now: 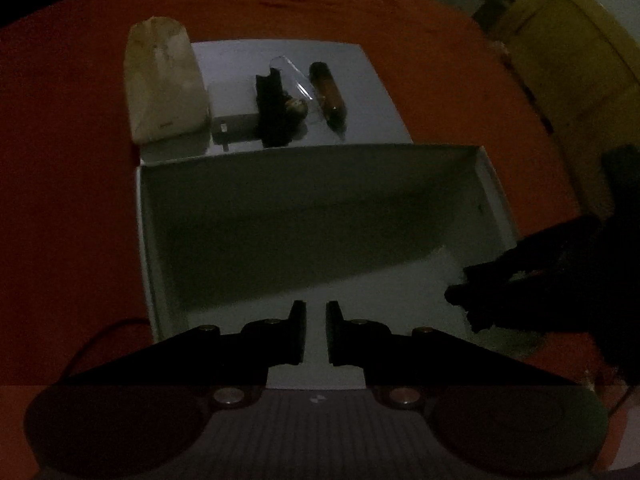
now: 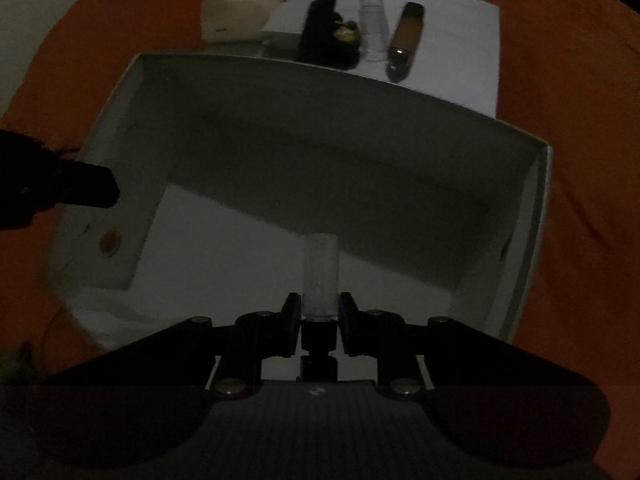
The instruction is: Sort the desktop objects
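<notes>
The right hand-held gripper (image 2: pixel 320 312) was clamped on a small clear plastic tube with a black cap (image 2: pixel 319 280), held over the open white cardboard box (image 2: pixel 120 92), probably for dropping it in. The left hand-held gripper (image 1: pixel 316 330) was closed and empty above the same box. A beige paper packet (image 1: pixel 164 84), a clear tube (image 1: pixel 290 78) and an amber tube (image 1: pixel 328 94) waited in a row on white paper (image 1: pixel 376 92) on the orange-covered table (image 1: pixel 60 160). No writing was legible.
</notes>
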### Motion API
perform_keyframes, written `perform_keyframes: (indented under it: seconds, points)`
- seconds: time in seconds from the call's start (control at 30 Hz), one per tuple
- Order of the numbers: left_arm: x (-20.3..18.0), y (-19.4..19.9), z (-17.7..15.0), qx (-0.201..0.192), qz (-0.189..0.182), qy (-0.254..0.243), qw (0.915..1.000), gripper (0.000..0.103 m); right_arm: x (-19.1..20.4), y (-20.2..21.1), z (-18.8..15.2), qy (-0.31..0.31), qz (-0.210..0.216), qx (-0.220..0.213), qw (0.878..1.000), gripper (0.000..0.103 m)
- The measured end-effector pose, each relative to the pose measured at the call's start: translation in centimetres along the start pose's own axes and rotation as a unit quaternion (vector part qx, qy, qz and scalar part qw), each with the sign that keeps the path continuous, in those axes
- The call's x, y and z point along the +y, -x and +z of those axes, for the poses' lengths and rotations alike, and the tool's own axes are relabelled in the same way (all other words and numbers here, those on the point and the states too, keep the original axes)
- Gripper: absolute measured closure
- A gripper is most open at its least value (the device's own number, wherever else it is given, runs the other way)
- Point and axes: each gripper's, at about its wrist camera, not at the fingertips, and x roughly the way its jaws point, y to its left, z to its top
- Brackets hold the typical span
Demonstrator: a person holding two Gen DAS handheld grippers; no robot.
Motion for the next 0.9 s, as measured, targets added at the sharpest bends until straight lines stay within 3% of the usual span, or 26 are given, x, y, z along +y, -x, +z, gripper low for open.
perform_keyframes:
  seconds: [0.1,0.17,0.27,0.3,0.37,0.43,0.5,0.57,0.63,0.7,0.8,0.9]
  points:
    - [0.1,0.7,2.0,-0.025,0.011,-0.015,0.9995,0.091,-0.8,-1.8,-0.1,-0.015,-0.003,0.011,1.0,0.081]
    - [-0.1,1.0,4.5,-0.05,0.034,-0.064,0.9961,0.085,-1.1,-3.4,-0.2,-0.019,-0.007,0.024,1.0,0.081]
    - [-0.1,0.7,8.0,-0.084,0.077,-0.157,0.981,0.06,-1.5,-4.9,-0.2,-0.021,-0.011,0.038,0.999,0.081]
    - [0.1,0.3,8.9,-0.089,0.079,-0.194,0.9738,0.061,-1.6,-5.2,0.0,-0.02,-0.01,0.041,0.999,0.081]
    - [0.5,-1.2,10.4,-0.076,0.078,-0.262,0.9589,0.061,-1.8,-5.5,0.0,-0.018,-0.007,0.044,0.999,0.081]
    - [1.3,-2.5,11.1,-0.05,0.054,-0.304,0.9499,0.061,-2.0,-5.4,-0.1,-0.014,-0.003,0.045,0.999,0.081]
    - [2.2,-4.1,11.6,-0.02,0.036,-0.307,0.9509,0.054,-2.3,-5.7,-0.2,-0.014,0.003,0.049,0.999,0.081]
    - [3.0,-5.4,12.0,-0.014,0.033,-0.266,0.9634,0.054,-2.4,-6.1,-0.2,-0.016,0.008,0.055,0.998,0.081]
    - [3.8,-6.6,12.4,-0.021,0.032,-0.195,0.9801,0.047,-2.5,-6.5,-0.1,-0.016,0.013,0.06,0.998,0.081]
    - [4.3,-7.9,13.3,-0.003,0.043,-0.119,0.992,0.034,-2.4,-6.9,0.1,-0.014,0.013,0.063,0.998,0.081]
    - [4.6,-9.6,14.1,0.017,0.025,-0.037,0.9989,0.034,-2.2,-7.4,0.3,-0.019,0.01,0.061,0.998,0.081]
    - [3.9,-11.3,14.3,0.028,0.043,0.018,0.9986,0.034,-1.9,-7.6,0.1,-0.017,0.001,0.061,0.998,0.081]
